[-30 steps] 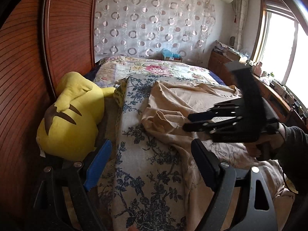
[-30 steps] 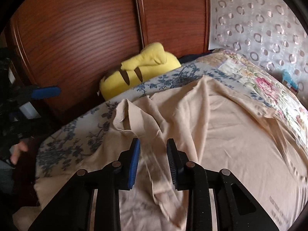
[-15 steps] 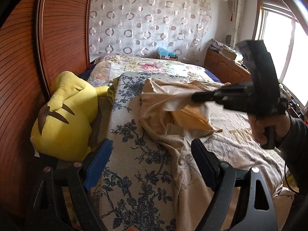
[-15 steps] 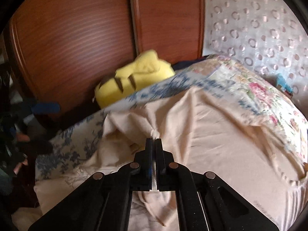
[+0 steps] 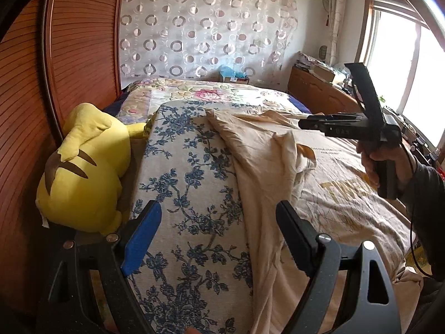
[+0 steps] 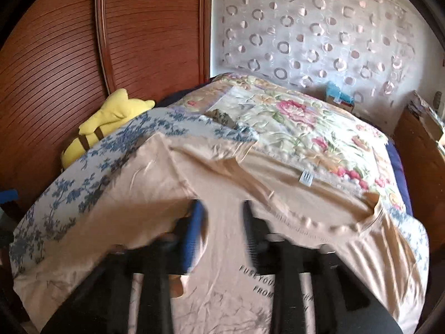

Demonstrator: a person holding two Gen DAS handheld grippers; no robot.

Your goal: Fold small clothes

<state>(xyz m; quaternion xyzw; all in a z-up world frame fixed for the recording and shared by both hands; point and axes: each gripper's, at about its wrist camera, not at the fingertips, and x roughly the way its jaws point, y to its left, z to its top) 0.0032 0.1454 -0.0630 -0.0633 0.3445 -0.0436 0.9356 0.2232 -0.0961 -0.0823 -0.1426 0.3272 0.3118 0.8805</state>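
Observation:
A beige T-shirt [image 5: 264,167] with printed lettering lies spread on the bed; its left edge is folded inward into a rumpled flap [image 5: 292,150]. My left gripper [image 5: 218,236] hangs open over the shirt's near left edge, nothing between its fingers. A hand [image 5: 372,164] holds my right gripper [image 5: 303,123] above the shirt's middle. In the right wrist view that gripper [image 6: 222,222] is blurred, its jaws opening. The shirt [image 6: 278,194] lies below the gap, a loose fold beside the left finger [image 6: 194,222], and the pads press on nothing.
A blue-flowered cover [image 5: 189,172] lies under the shirt, a rose-patterned quilt [image 6: 306,128] beyond it. A yellow plush toy [image 5: 83,167] leans against the wooden wardrobe [image 5: 69,55] on the left. A low wooden cabinet [image 5: 319,94] stands under the window at right.
The right gripper shut on the shirt's left edge, carried it rightward over the shirt, then parted its jaws; the cloth now lies folded over. The left gripper stayed put.

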